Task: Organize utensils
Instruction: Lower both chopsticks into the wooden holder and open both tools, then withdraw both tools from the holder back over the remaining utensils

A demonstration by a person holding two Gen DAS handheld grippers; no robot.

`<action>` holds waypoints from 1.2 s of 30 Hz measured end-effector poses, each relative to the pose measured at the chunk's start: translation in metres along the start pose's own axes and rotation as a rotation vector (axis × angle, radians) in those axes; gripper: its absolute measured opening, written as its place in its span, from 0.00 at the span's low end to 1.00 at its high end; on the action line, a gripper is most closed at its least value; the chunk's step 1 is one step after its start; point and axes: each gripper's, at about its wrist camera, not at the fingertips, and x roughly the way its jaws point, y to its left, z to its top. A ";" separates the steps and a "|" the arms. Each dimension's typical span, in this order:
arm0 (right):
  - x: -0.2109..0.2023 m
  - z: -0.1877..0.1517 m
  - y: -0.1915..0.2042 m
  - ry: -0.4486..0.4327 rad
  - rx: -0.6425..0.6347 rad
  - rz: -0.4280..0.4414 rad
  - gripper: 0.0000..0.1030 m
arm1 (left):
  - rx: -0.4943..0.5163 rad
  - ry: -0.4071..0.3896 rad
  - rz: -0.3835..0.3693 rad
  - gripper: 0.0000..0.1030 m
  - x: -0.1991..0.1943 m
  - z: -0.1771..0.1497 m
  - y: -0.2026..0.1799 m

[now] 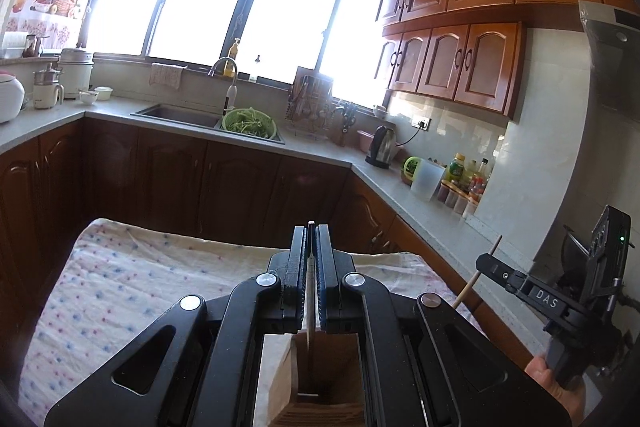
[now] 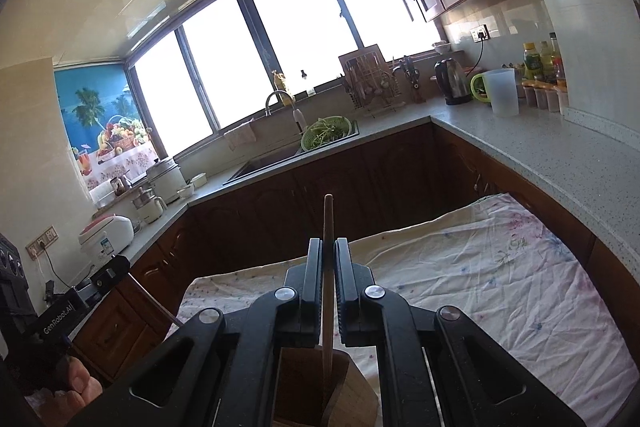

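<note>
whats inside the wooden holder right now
A thin metal utensil in the left claw and a wooden stick in the right claw dip into the wooden holder. The claws cover its bottom.

Wooden holder (image 1: pixel 320 379), rumpled cloth (image 1: pixel 120 267)

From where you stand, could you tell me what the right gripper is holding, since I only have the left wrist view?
Observer: The right gripper is shut on a wooden chopstick.
Operator: Thank you. Where does its lower end go?
Observer: It goes down into the wooden utensil holder directly beneath the fingers.
Operator: And what does that view show behind the holder?
Observer: A floral cloth covering the table, wrinkled on the right side.
</note>
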 end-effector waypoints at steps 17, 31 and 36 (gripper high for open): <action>0.017 -0.023 -0.006 0.050 0.015 -0.026 0.06 | 0.011 0.058 0.035 0.04 0.022 -0.022 0.003; 0.019 -0.023 -0.011 0.077 0.036 -0.006 0.43 | 0.018 0.086 0.062 0.13 0.016 -0.019 0.005; 0.002 -0.021 -0.013 0.046 0.053 0.017 0.71 | 0.011 0.062 0.104 0.65 -0.001 -0.019 0.007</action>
